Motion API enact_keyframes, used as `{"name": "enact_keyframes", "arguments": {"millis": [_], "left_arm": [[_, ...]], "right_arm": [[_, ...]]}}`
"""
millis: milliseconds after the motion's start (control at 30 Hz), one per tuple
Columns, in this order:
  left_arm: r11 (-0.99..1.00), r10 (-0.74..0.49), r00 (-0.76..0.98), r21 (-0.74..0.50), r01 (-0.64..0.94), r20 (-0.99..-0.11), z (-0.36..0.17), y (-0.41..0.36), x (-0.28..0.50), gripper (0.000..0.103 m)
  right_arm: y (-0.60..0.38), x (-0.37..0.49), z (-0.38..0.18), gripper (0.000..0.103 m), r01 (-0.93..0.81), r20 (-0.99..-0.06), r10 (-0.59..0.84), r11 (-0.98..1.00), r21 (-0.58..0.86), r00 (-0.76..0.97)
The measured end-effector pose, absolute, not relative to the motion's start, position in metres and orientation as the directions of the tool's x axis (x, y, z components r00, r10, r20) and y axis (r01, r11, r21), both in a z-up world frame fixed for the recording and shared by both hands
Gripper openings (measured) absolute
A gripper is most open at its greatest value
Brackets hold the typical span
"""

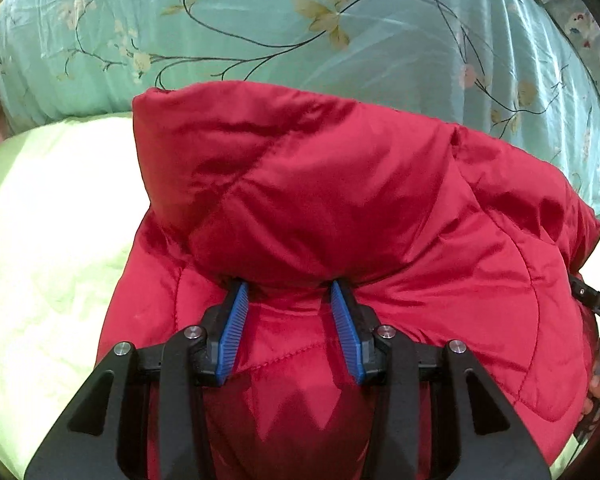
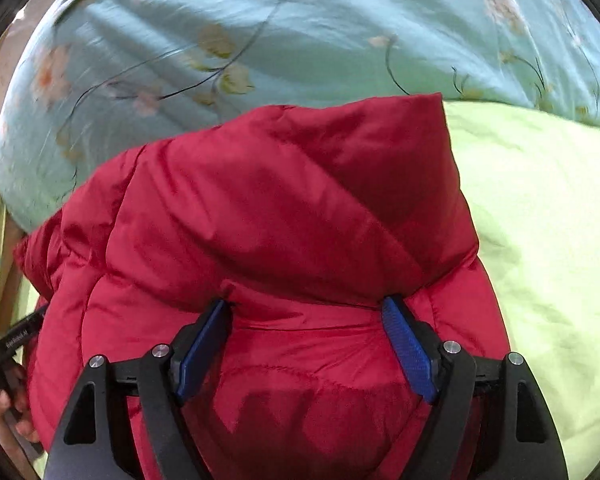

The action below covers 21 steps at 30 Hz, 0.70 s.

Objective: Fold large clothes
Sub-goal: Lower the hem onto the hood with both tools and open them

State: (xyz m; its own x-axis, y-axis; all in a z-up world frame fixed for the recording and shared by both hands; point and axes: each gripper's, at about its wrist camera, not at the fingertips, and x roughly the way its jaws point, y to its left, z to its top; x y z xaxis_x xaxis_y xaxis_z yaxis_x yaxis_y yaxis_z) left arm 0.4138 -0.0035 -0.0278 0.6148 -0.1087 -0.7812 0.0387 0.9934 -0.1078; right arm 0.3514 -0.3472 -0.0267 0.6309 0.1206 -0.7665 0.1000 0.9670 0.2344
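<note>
Presently the red padded jacket [image 1: 340, 208] lies on the pale green bedsheet [image 1: 52, 240], its folded edge crosswise just ahead of both grippers: left gripper [image 1: 290, 292] pinching a fabric ridge, right gripper [image 2: 308, 306] spread, apparently released.

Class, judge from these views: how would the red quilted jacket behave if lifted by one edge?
The red quilted jacket probably flops: it drapes in soft folds. Its puffy quilting suggests it is light for its bulk. Its shiny shell looks slippery, so it may slide on the green sheet.

Red jacket [image 2: 268, 208], seemingly within right claw [image 2: 306, 302]
</note>
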Motion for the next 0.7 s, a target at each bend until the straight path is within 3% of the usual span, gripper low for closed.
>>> {"name": "enact_keyframes", "arguments": {"millis": [200, 400, 700], "left_arm": [[0.994, -0.092, 0.636, -0.106, 0.015, -0.766, -0.007, 0.017, 0.406, 0.042], [0.989, -0.115, 0.596, -0.150, -0.009, -0.795, -0.033, 0.032, 0.420, 0.043], [0.994, -0.089, 0.588, -0.113, -0.004, -0.804, -0.039, 0.029, 0.424, 0.044]], "right_arm": [[-0.345, 0.347, -0.030, 0.080, 0.094, -0.762, 0.123, 0.968, 0.235, 0.636], [-0.345, 0.341, -0.034, 0.081, 0.095, -0.760, 0.117, 0.969, 0.229, 0.640], [-0.344, 0.341, -0.033, 0.080, 0.099, -0.756, 0.110, 0.969, 0.225, 0.645]]}}
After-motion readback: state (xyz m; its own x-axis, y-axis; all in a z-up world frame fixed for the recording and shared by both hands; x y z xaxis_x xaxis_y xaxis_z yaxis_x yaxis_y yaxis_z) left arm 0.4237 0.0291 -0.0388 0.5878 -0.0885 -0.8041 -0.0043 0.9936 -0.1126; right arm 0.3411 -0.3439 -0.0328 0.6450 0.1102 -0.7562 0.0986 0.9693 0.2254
